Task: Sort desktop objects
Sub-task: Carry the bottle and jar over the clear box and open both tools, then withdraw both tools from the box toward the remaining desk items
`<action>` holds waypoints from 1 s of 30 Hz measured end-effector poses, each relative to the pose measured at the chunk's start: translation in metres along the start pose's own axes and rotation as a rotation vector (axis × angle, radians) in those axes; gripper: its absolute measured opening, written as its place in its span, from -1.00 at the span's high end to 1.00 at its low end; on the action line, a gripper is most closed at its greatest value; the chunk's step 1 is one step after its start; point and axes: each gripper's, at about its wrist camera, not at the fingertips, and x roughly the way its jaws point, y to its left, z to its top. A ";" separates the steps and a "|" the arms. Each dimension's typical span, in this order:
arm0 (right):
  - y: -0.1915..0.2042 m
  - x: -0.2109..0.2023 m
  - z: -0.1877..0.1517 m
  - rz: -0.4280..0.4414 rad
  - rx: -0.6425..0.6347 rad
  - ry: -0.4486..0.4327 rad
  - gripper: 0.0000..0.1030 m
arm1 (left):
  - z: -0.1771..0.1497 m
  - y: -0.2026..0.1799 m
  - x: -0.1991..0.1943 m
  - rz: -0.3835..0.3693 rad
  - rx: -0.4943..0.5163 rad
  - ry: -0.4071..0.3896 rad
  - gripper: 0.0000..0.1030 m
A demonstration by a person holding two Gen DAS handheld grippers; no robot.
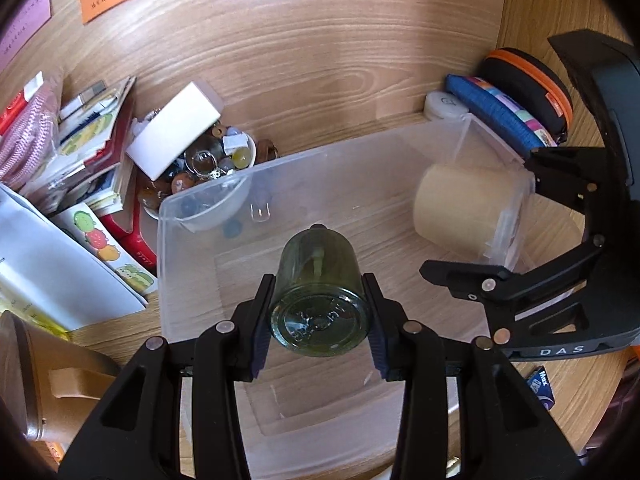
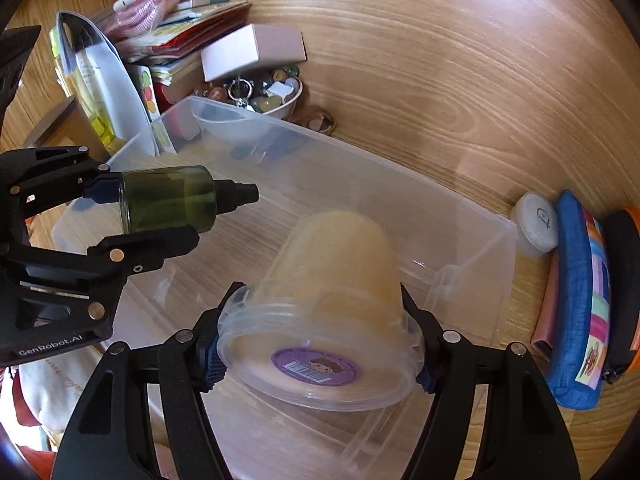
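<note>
Bottles in both tools, both over the bin. Left tool (image 1: 319,316) clamped on a green bottle (image 1: 318,280), pads on its sides near the base, black nozzle pointing away from the hand and down toward the bin floor. Right tool (image 2: 320,344) clamped on a pale tub (image 2: 332,280), gripped just under its clear lid, which faces the camera with a purple sticker; the tub's closed end points down into the bin. Clear plastic bin (image 1: 192,200) sits on the wooden desk (image 1: 320,60), and looks empty but for what hangs above it. Key relation: each thing's long axis runs along its tool's fingers and slants down into the bin, so the drop spot lies straight ahead and below; the green bottle hangs toward the bin's left half, the tub toward its right end, near the wall. Neither touches the floor of the bin that I can tell. Likely step: lower and release, one each side, keeping them apart. Left wrist view shows the bottle end-on only; right wrist view shows it side-on, nozzle and all. A bowl of beads (image 1: 208,168) and a blue pouch (image 2: 576,304) wait outside the bin.
</note>
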 end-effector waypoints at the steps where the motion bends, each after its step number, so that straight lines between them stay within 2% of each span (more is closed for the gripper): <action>1: 0.001 0.002 0.001 -0.007 -0.006 0.007 -0.30 | 0.001 0.000 0.001 0.001 0.001 0.005 0.21; 4: 0.004 0.007 0.004 -0.039 -0.027 0.021 -0.31 | 0.001 -0.002 0.004 0.032 0.016 0.007 0.21; 17: 0.003 0.014 0.007 -0.071 -0.039 0.071 -0.31 | -0.002 -0.002 0.012 0.028 0.016 0.042 0.20; 19: 0.002 0.014 0.008 -0.073 -0.036 0.078 -0.31 | -0.003 -0.003 0.009 0.027 0.013 0.045 0.14; 21: 0.002 0.013 0.007 -0.087 -0.038 0.084 -0.35 | -0.004 -0.003 0.008 0.036 0.009 0.042 -0.04; 26: 0.001 0.006 0.005 -0.131 -0.052 0.067 -0.41 | -0.005 -0.006 0.003 0.054 0.010 0.032 -0.11; 30: -0.001 -0.006 0.004 -0.126 -0.046 0.038 -0.42 | -0.006 -0.007 -0.007 0.068 0.010 0.014 -0.22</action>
